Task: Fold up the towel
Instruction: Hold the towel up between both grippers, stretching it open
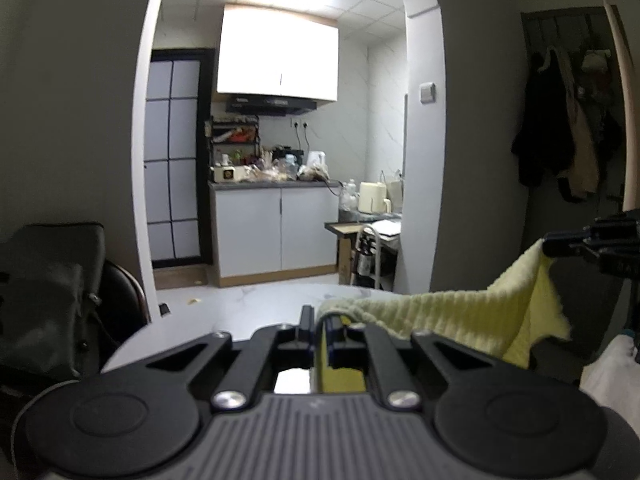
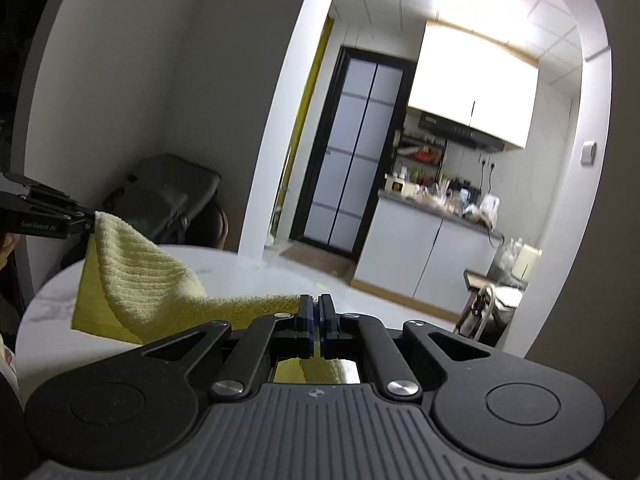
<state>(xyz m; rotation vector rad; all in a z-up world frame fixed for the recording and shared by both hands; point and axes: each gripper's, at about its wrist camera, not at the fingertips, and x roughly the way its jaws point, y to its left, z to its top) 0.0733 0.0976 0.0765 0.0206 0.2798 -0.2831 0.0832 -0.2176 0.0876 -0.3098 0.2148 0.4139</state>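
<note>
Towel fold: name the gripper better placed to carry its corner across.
Neither clearly. The left gripper and the right gripper each pinch a corner of the yellow towel, lifted over the round table.

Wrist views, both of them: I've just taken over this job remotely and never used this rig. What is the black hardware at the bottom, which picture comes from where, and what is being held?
There is no robot arm. A person carries two hand-held grippers, each with a fisheye camera looking forward along its two fingers. The black linkage at the bottom of each picture is that gripper's own body.

In the left wrist view, the left gripper is shut on the yellow towel; the right gripper shows at the right edge, pinching another corner.

In the right wrist view, the right gripper is shut on the towel, and the left gripper appears at the left edge.

The towel hangs between them above a round white table. A kitchen lies behind.
</note>
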